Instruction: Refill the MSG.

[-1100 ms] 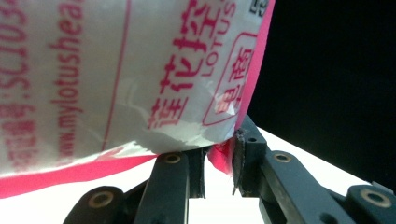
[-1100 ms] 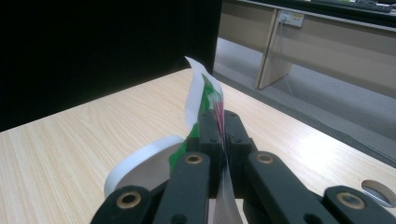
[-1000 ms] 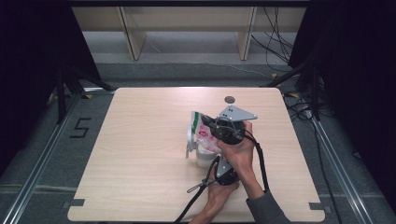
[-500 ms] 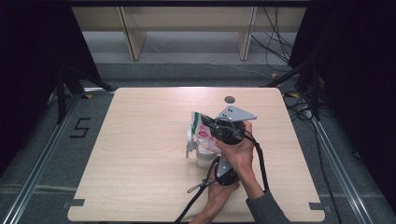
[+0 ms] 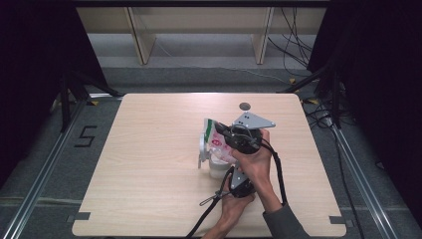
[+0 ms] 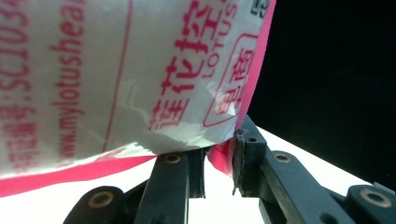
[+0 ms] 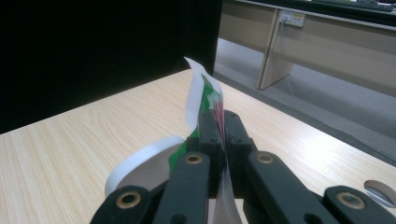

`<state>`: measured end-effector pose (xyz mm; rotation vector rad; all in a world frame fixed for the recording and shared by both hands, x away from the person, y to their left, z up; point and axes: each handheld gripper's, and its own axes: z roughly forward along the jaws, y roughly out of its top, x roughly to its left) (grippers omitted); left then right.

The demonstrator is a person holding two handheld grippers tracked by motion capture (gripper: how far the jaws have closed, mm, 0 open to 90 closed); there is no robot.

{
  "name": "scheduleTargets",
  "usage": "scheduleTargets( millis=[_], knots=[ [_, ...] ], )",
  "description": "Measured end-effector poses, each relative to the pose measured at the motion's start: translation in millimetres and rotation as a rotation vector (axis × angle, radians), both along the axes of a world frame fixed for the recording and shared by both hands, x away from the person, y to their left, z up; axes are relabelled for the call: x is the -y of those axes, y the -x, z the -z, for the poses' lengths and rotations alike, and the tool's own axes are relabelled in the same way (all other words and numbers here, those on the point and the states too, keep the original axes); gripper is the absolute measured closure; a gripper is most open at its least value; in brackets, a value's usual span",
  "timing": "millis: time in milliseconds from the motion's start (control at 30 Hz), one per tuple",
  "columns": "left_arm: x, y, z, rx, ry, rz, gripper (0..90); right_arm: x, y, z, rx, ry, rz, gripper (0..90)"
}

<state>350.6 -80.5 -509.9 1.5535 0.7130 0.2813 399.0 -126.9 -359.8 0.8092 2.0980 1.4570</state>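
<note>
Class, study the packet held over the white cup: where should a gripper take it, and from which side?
Grip the packet at its flat edge, jaws across the thin film, as the right gripper does, coming from the person's side. The middle bulges; the cup sits below.

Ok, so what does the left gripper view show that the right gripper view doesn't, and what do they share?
Left gripper view: the packet's broad white face up close, with red lettering and a pink border, a corner hanging between the jaws of the left gripper. Right gripper view: the wooden table, a grey disc on it, a white curved rim below the packet, a shelf leg beyond, and the right gripper shut on the packet's thin green-printed edge. Shared: the same packet, with black jaws at the bottom.
</note>
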Motion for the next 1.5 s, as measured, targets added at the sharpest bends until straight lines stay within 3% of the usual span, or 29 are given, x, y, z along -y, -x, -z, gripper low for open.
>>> scheduleTargets(
  millis=[433,467,500,667,800,833,933,967,1033,1067,1267,1300,1400,1433,1500],
  knots=[
    [-0.2,-0.9,1.4,-0.007,0.001,-0.001,76.6,-1.1,-1.0,1.7,-0.003,0.010,0.002,89.3],
    [-0.2,-1.1,1.5,-0.021,0.009,0.009,76.6,-1.6,-3.0,3.4,0.000,0.001,-0.009,89.3],
    [-0.3,-1.1,1.4,-0.017,0.006,0.008,76.7,-1.3,-1.8,3.7,-0.016,-0.004,0.000,89.3],
    [-1.0,-0.8,-0.1,0.000,0.002,0.002,76.7,0.3,0.6,0.0,-0.012,-0.030,0.004,89.3],
    [-0.6,-1.2,1.3,-0.009,0.000,0.004,76.7,-0.4,-1.3,2.2,-0.001,0.002,0.005,89.3],
    [-1.0,-1.3,1.1,-0.011,-0.001,0.009,76.7,-1.7,-1.4,3.7,-0.021,-0.017,-0.001,89.3],
    [-1.0,0.0,-0.1,-0.005,0.002,0.010,76.6,-1.0,-0.4,1.7,-0.002,-0.018,-0.001,89.2],
    [-1.3,-0.3,-0.2,-0.005,-0.001,0.008,76.7,-0.4,1.8,0.2,-0.025,-0.019,0.008,89.2],
    [-0.3,-0.7,0.5,-0.010,0.006,0.003,76.7,-0.2,1.5,0.3,-0.026,-0.017,0.009,89.3],
    [0.2,-0.7,0.9,-0.008,0.009,0.003,76.7,-0.7,-0.3,1.7,-0.005,-0.013,0.005,89.2],
    [-0.6,-0.1,-0.1,-0.007,0.002,0.012,76.7,0.1,1.1,0.7,-0.019,-0.017,0.009,89.2],
    [-0.6,0.1,0.0,-0.006,0.001,0.011,76.6,-0.1,-0.5,1.0,0.007,-0.015,0.007,89.3],
    [0.5,-0.7,1.0,-0.008,0.010,0.002,76.7,-1.2,-1.9,2.9,-0.002,0.001,-0.010,89.2],
    [0.5,-0.4,0.9,-0.008,0.010,0.004,76.6,-2.7,-0.4,3.7,-0.024,-0.019,0.000,89.3],
    [-0.4,-0.1,0.5,-0.011,0.001,0.010,76.6,-1.6,-1.4,2.4,0.002,0.008,-0.005,89.2]
  ],
)
